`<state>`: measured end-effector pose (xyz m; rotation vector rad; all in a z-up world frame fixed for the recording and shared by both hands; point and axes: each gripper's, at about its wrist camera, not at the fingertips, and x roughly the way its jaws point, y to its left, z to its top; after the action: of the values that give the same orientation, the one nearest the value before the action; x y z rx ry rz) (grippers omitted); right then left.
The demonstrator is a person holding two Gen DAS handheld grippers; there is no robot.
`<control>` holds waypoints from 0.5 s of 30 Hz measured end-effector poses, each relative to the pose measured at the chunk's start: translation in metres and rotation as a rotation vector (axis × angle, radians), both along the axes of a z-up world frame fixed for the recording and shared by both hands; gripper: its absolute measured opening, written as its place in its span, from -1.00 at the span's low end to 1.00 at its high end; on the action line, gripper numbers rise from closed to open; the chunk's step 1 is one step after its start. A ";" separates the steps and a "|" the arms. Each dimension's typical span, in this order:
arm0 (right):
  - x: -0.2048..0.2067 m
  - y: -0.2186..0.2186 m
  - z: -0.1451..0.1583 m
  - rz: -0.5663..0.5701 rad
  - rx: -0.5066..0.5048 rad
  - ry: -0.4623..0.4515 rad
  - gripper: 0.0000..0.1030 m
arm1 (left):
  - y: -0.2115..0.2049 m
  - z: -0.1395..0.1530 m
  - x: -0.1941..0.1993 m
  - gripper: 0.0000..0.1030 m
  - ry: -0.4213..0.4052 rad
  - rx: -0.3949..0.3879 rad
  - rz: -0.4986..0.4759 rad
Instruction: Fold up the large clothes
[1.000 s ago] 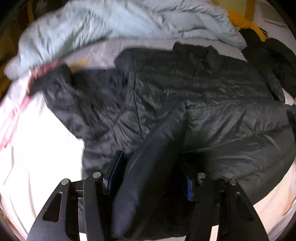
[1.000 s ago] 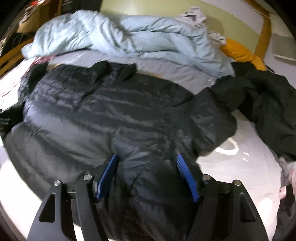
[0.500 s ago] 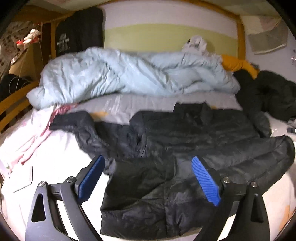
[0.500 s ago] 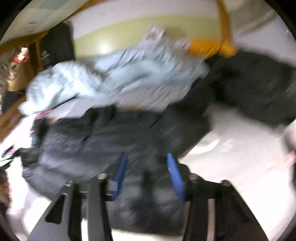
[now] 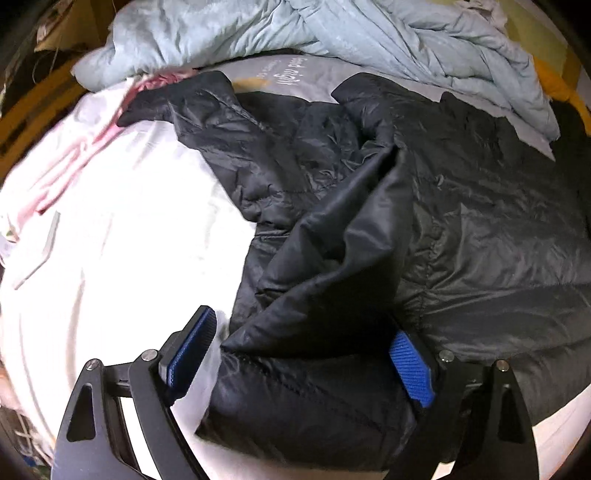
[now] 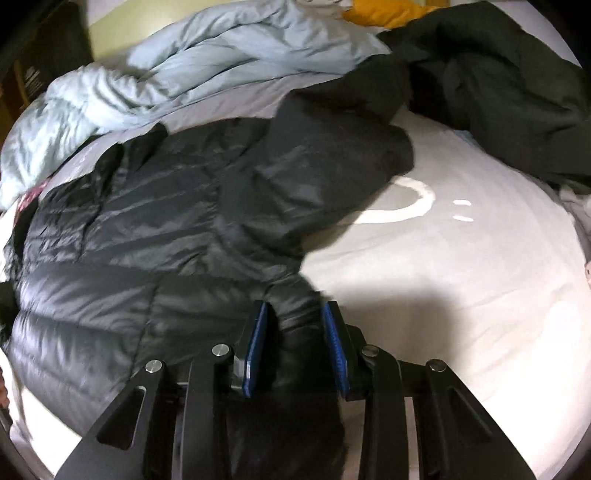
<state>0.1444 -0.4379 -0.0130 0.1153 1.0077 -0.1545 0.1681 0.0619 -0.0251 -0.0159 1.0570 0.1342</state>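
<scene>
A black quilted puffer jacket [image 5: 461, 206] lies spread across a white bedsheet [image 5: 122, 236], its collar toward a heap of pale blue duvet [image 5: 332, 33] at the far side of the bed.

Left gripper [image 5: 301, 356]: jaws stand wide apart. A raised, folded flap of the jacket's hem sits between the blue pads [image 5: 192, 349]; the right-hand pad touches or nearly touches the cloth, while the left-hand pad stands clear of it, with white sheet showing in the gap. The jaws have just been closing slightly after a wide spread, and they do not pinch the cloth.

Right gripper [image 6: 295, 347]: jaws drawn close and have just been closing further. A narrow bunch of the jacket's lower corner stands between the blue pads [image 6: 255, 350], and both pads press against it. From this grip the jacket's body extends to the left and away, one sleeve [image 6: 332, 155] lying out toward a second dark garment [image 6: 498, 81] heaped at the far right.

Writing: a grey sheet [image 5: 306, 74] beneath the collar bears cursive lettering that reads "Good night"; smaller lines beside it are too small to make out. A white curved mark [image 6: 402, 206] is printed on the bedsheet [image 6: 443, 280] beside the sleeve. An orange cushion [image 6: 384, 11] lies behind the duvet [image 6: 207, 62].
</scene>
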 end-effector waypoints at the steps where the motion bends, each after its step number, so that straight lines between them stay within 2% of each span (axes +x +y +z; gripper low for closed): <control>1: -0.002 0.001 0.002 0.002 -0.009 -0.011 -0.34 | 0.001 0.003 -0.003 0.69 0.000 -0.002 0.002; 2: -0.005 0.004 0.007 0.006 -0.019 -0.030 -0.34 | 0.000 0.009 -0.007 0.65 -0.017 -0.010 -0.005; 4: -0.015 0.013 0.021 0.034 -0.021 -0.089 -0.34 | 0.001 0.026 -0.019 0.65 -0.105 -0.031 -0.036; 7: -0.040 0.040 0.051 0.133 0.009 -0.216 -0.33 | -0.010 0.061 -0.040 0.66 -0.299 -0.020 -0.105; 9: -0.049 0.059 0.060 0.201 0.027 -0.256 -0.30 | -0.023 0.073 -0.050 0.67 -0.390 -0.006 -0.176; 11: -0.056 0.084 0.063 0.265 0.005 -0.287 0.08 | -0.033 0.072 -0.052 0.77 -0.405 -0.025 -0.229; 12: -0.057 0.094 0.061 0.279 -0.017 -0.293 0.42 | -0.037 0.067 -0.051 0.79 -0.390 -0.036 -0.248; 13: -0.058 0.104 0.057 0.286 -0.050 -0.297 0.55 | -0.042 0.059 -0.047 0.80 -0.358 -0.038 -0.258; 15: -0.058 0.121 0.046 0.293 -0.114 -0.274 0.56 | -0.047 0.042 -0.037 0.80 -0.290 -0.018 -0.253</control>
<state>0.0859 -0.3173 0.0326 -0.1132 0.7309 0.0706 0.1306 0.0145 0.0167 0.0800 0.7624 -0.1045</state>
